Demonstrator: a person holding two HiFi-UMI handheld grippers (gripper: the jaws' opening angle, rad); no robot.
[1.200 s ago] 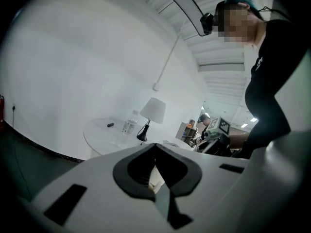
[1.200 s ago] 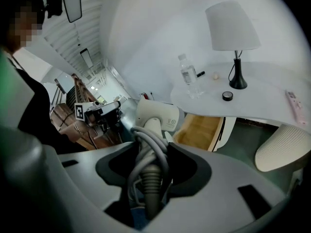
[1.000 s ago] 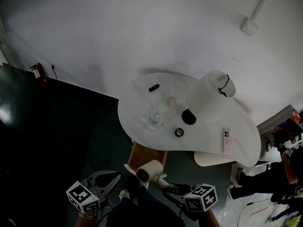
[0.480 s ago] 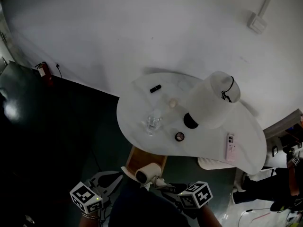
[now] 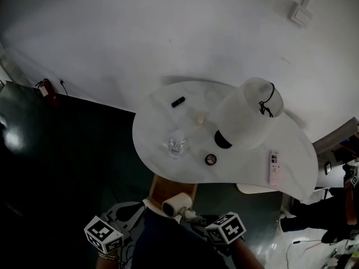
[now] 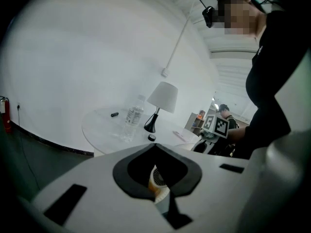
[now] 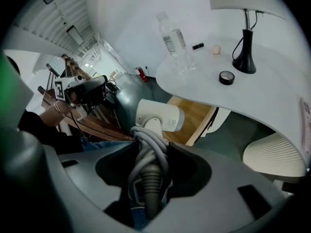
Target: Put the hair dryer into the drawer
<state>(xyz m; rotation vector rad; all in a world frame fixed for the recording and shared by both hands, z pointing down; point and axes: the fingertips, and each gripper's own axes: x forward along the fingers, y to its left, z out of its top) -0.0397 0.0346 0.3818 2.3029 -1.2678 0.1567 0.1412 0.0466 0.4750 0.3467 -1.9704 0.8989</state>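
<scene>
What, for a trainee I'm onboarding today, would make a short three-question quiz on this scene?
1. Multiple choice: which gripper holds the hair dryer? A) left B) right C) neither
2. True or false: the water bottle stands upright on the table.
3. Short answer: in the head view, what flat item lies near the table's right end?

Key: 1 B, the right gripper, jaws round the handle; 2 true; 3 the phone.
</scene>
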